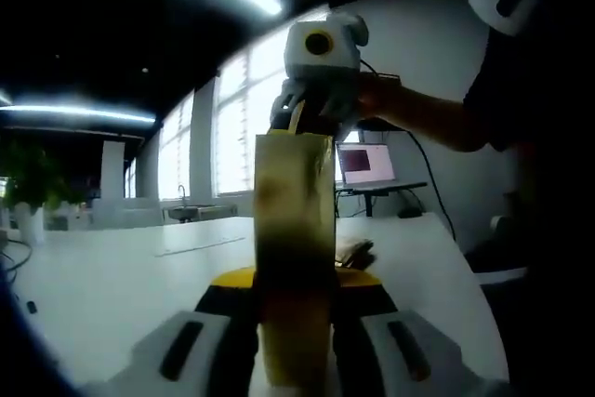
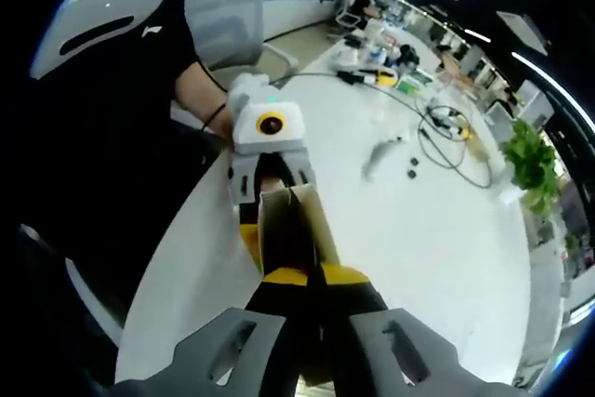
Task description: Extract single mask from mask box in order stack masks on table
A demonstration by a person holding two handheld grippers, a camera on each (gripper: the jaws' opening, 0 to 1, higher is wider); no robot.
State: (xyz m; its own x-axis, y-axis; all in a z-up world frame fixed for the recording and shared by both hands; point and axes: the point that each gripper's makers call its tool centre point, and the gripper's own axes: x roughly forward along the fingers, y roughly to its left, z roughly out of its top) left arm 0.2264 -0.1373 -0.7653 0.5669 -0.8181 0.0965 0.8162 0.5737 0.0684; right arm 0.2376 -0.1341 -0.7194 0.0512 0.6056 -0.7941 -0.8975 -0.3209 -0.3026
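I hold the tan rectangular cardboard mask box (image 1: 295, 258) above the white round bench (image 2: 437, 248), left tool (image 1: 296, 360) and right tool (image 2: 311, 341) both clamped on opposite ends. For clean extraction, I should keep one tool gripping firmly and free the other.

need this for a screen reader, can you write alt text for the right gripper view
The right claw and the left claw opposite each grip an end of a tan mask box, held above a white table. A person in dark clothes stands at left; cables and a plant lie farther off.
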